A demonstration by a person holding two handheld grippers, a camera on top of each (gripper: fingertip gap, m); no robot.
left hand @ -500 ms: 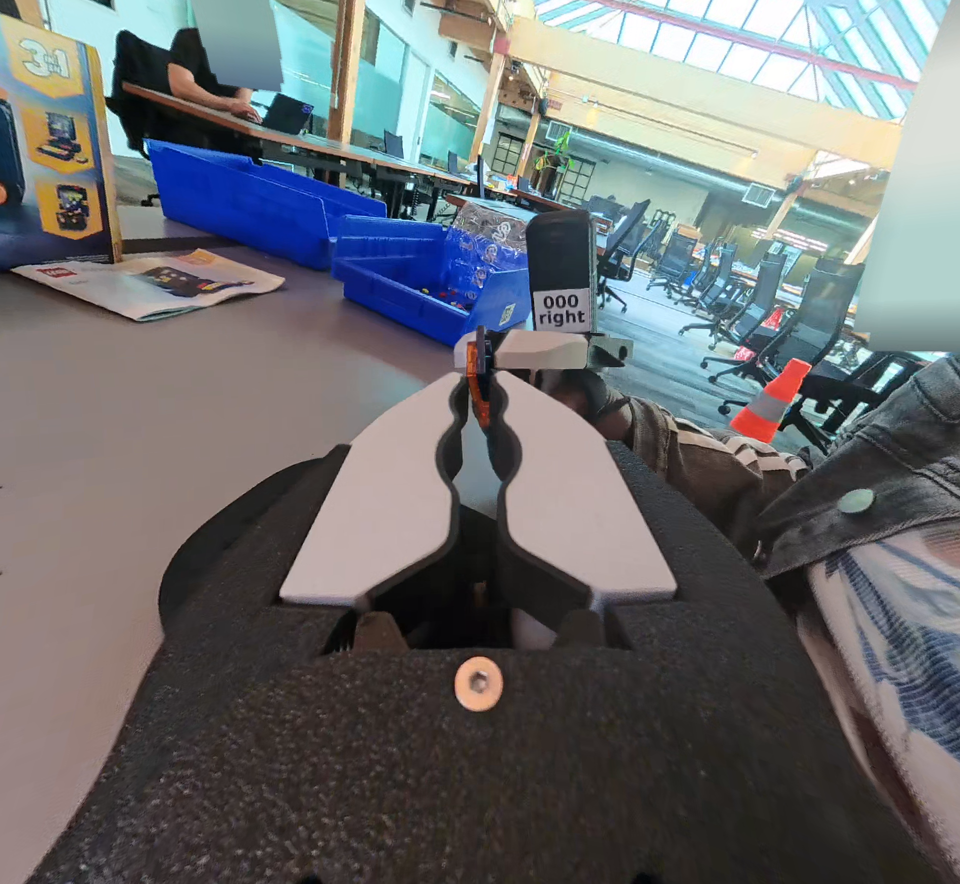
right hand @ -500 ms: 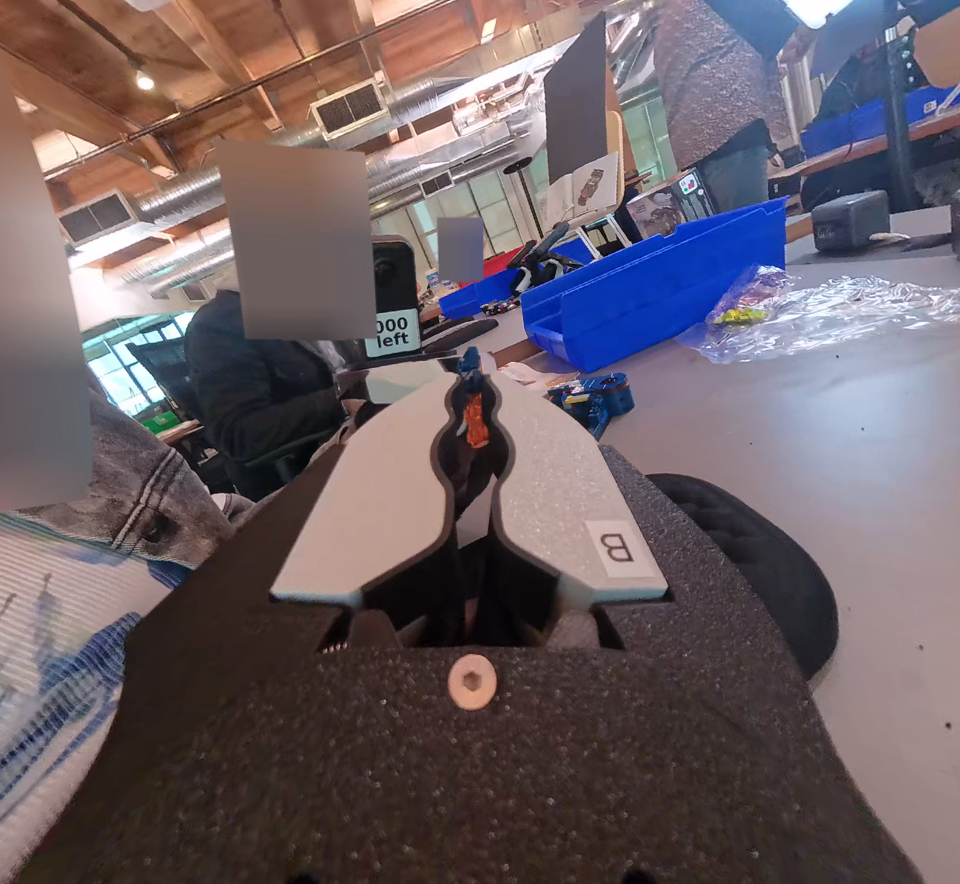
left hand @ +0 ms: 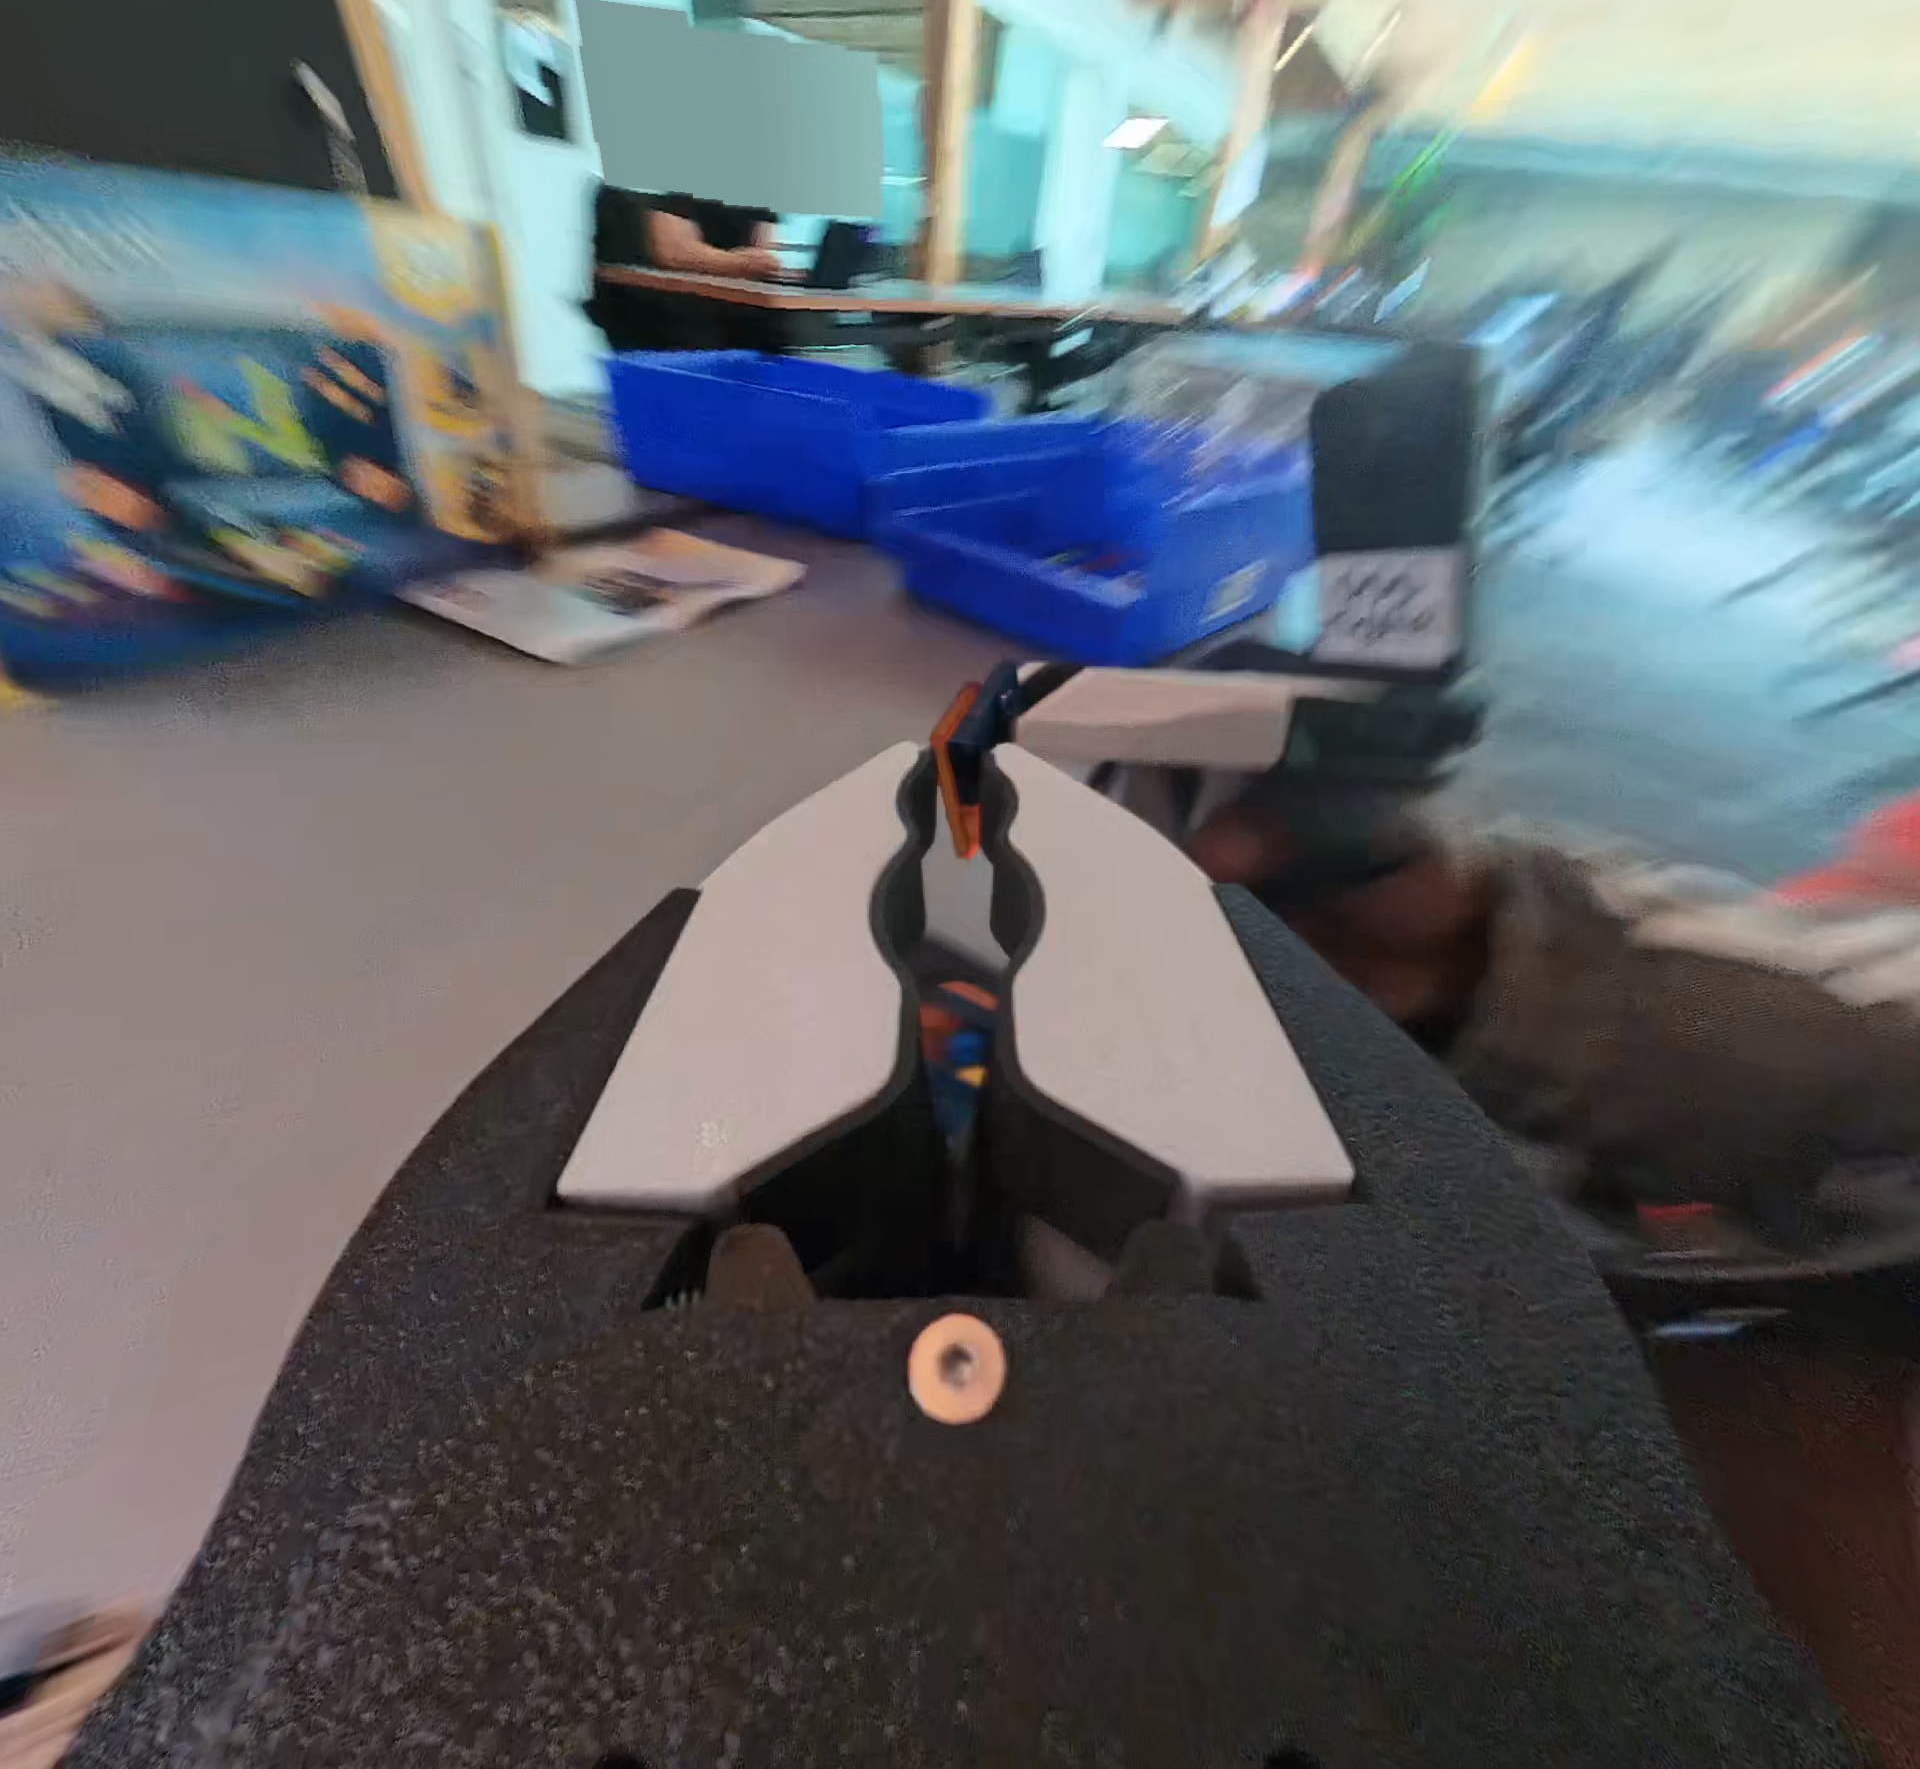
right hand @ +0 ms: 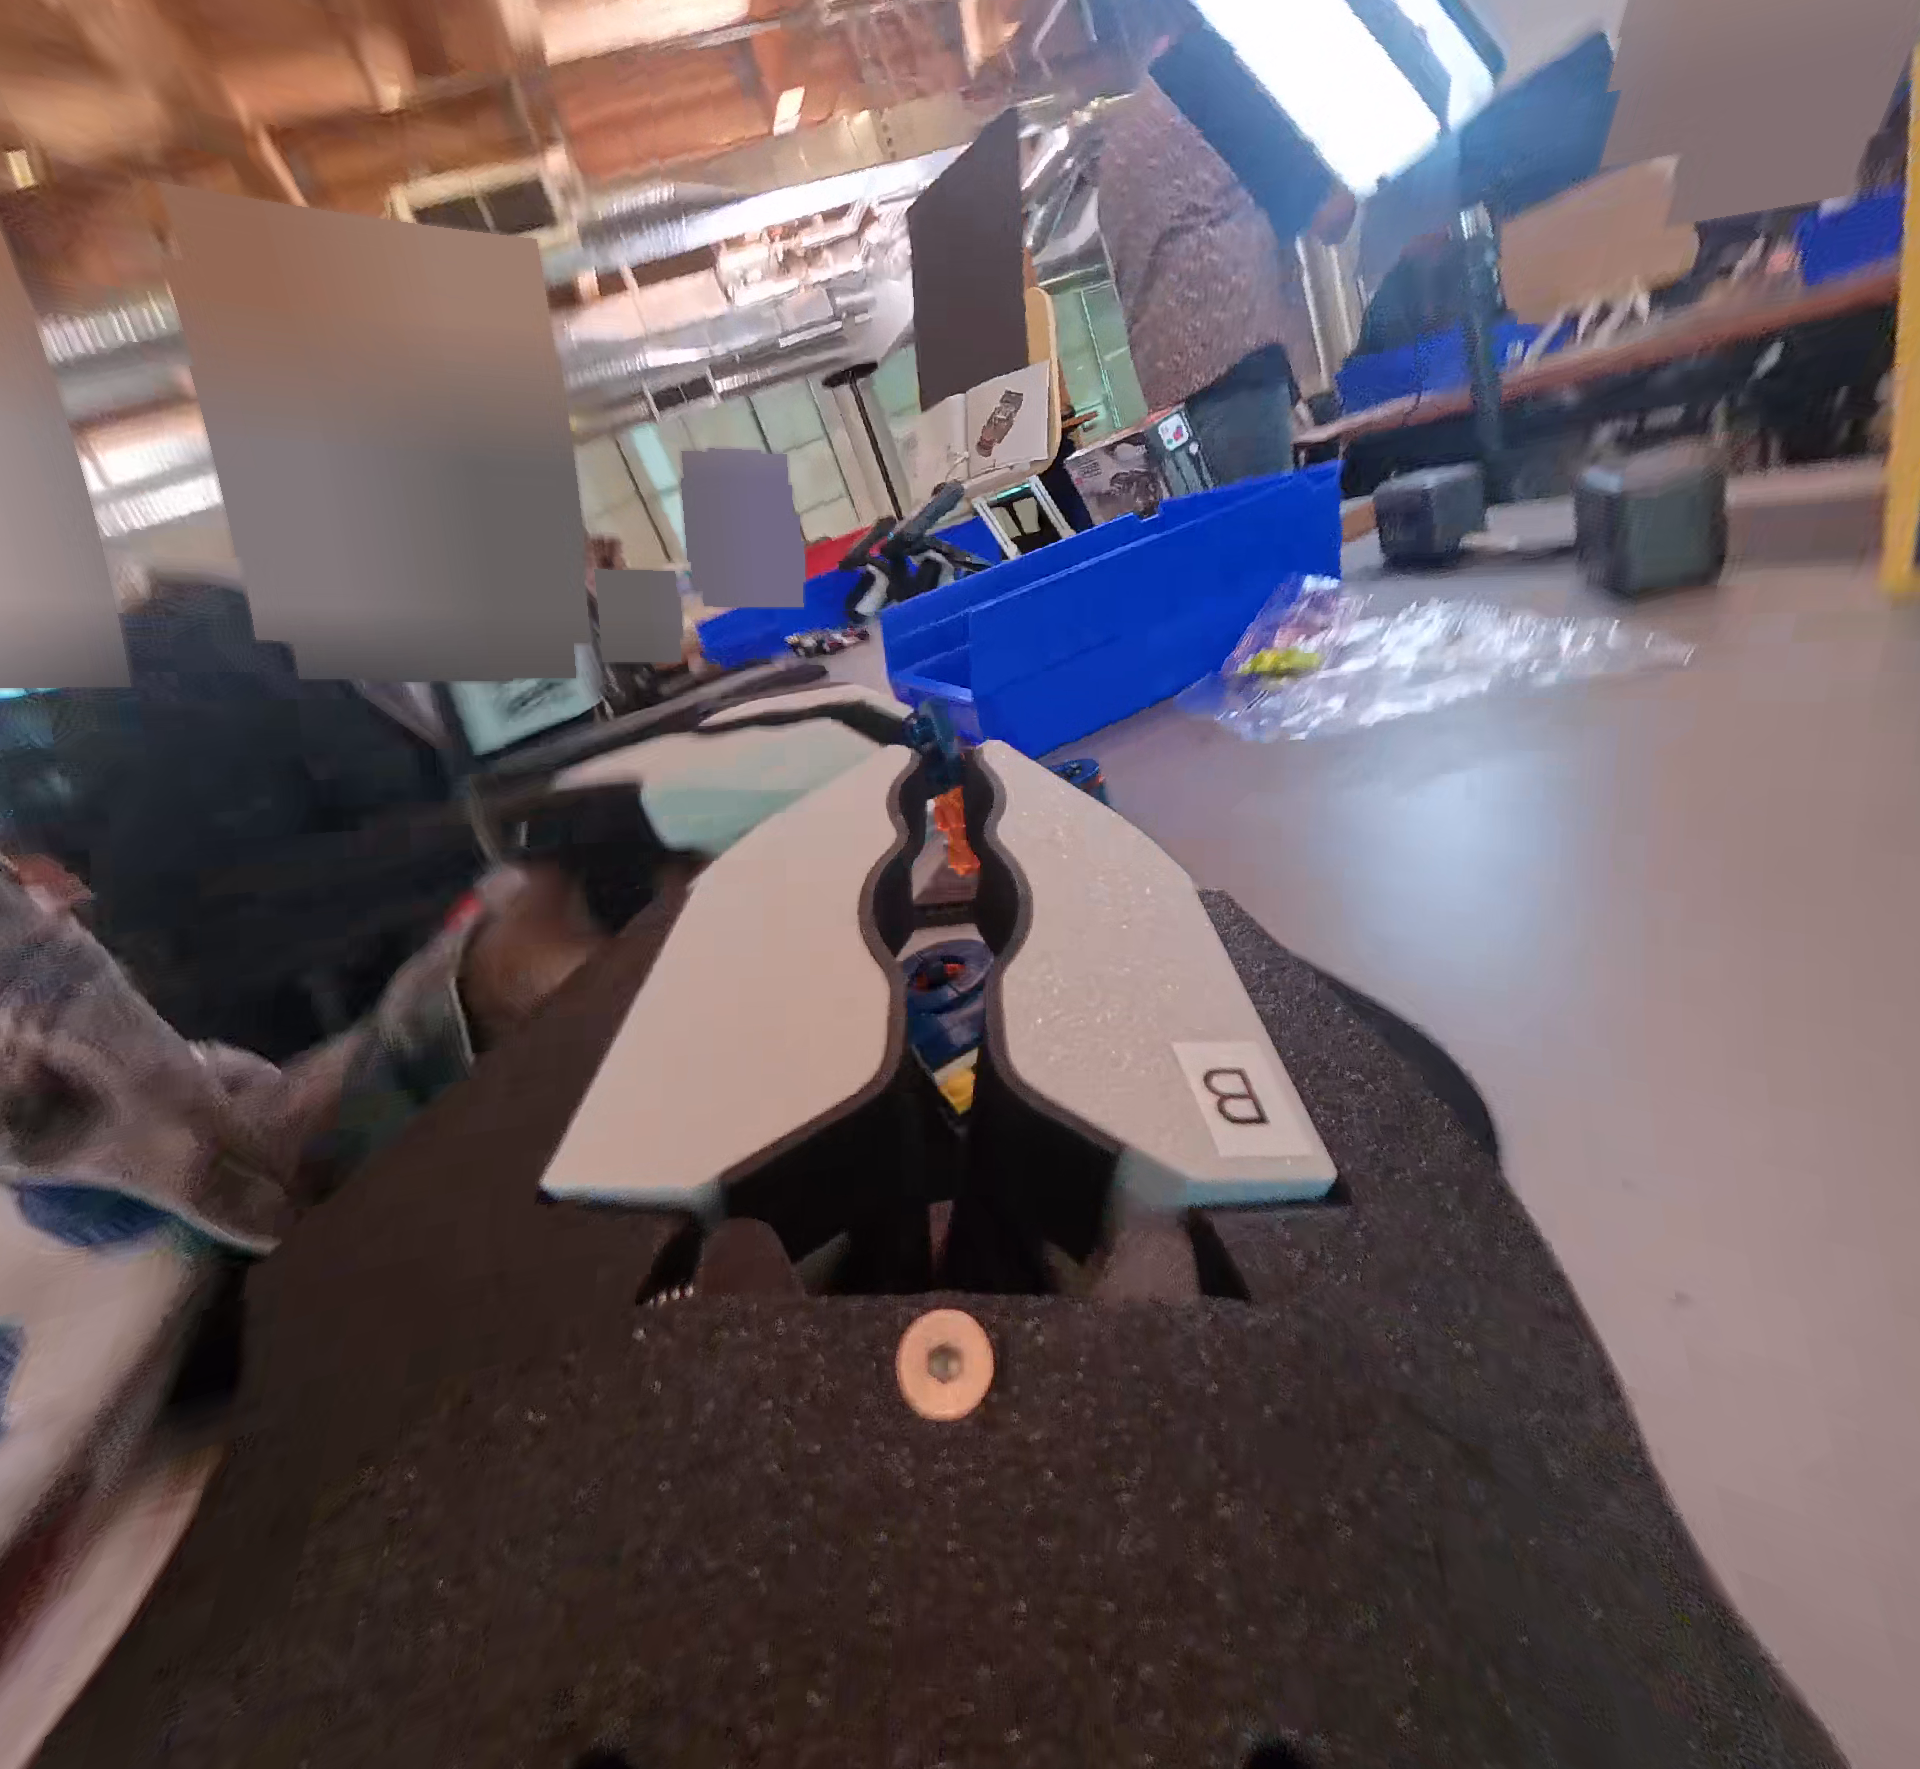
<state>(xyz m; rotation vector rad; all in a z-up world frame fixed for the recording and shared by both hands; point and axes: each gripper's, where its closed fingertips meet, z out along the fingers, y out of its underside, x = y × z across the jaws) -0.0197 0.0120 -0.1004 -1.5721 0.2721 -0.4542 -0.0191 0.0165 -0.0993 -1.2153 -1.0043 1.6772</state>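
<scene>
My left gripper [left hand: 956, 769] is shut on a small flat orange piece [left hand: 954, 789], held above the grey table [left hand: 312, 888]. My right gripper [left hand: 1049, 706] comes in from the right and meets it tip to tip, pinching a dark blue piece [left hand: 1000, 689] that joins the orange one. In the right wrist view my right gripper [right hand: 940, 753] is shut on the dark blue piece [right hand: 928, 730], with the orange piece [right hand: 956, 826] just past it. The left gripper [right hand: 878, 720] reaches in from the left. A small blue and orange model [right hand: 940, 992] lies on the table under the fingers.
Blue bins [left hand: 1039, 535] stand at the back of the table, with a printed box [left hand: 229, 431] and a booklet [left hand: 613, 592] to their left. In the right wrist view there are a blue bin [right hand: 1122, 618], clear plastic bags [right hand: 1455, 649] and dark boxes [right hand: 1652, 524]. People sit and stand farther off. My left and right fingertips are right by each other.
Both views have swung and are now blurred. The grippers stay tip to tip, still shut on the joined pieces. A small model now shows beneath the fingers.
</scene>
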